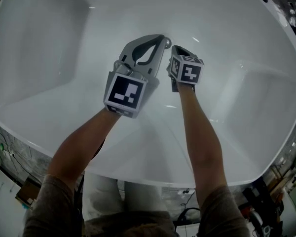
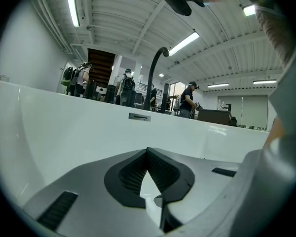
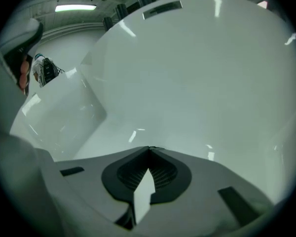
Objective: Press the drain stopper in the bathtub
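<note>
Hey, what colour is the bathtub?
Glossy white all over. The bathtub shows best in the head view.

Inside bathtub, left tool beside right tool

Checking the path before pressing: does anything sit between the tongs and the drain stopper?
Nothing visible does. The left tongs and right tongs are shut and empty over the bathtub. The small shiny disc right at the left tips looks like the drain stopper.
</note>
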`<state>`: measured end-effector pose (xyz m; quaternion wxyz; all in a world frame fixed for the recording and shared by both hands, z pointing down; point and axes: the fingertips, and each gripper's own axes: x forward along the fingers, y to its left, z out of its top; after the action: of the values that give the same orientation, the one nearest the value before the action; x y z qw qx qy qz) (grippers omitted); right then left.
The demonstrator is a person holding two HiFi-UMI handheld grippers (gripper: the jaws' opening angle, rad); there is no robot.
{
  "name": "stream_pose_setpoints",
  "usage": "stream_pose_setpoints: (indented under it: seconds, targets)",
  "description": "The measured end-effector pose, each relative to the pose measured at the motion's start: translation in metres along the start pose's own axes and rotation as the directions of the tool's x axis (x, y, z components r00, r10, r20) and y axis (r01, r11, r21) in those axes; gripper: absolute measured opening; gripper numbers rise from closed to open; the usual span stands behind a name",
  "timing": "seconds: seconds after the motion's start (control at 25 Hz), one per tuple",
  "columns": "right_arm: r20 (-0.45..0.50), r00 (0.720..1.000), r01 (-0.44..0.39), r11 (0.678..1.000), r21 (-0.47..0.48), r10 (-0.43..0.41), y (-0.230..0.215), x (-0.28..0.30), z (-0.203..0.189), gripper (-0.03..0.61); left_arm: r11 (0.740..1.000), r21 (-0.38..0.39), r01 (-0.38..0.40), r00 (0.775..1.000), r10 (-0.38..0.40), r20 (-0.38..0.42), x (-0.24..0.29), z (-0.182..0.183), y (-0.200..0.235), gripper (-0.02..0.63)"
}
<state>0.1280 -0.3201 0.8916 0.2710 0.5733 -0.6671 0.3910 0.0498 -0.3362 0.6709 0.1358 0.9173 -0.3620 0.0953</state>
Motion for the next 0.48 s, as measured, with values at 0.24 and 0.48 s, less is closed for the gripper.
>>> stream_pose_setpoints:
  seconds: [0.24,0.48]
  targets:
    - [0.052,0.999,-0.018,1.000,0.004,0.018,0.021,-0.081,0.054,0.002,1.000,0.017,0.001,1.000,-0.001,0.002,-0.028,0.070,-0.025,0.002]
    - [0.092,0.995,-0.048,0.999,0.004,0.047,0.049,-0.158,0.094,0.002,1.000,0.007,-0.030,1.000,0.030,0.009,-0.061,0.133,-0.042,0.002]
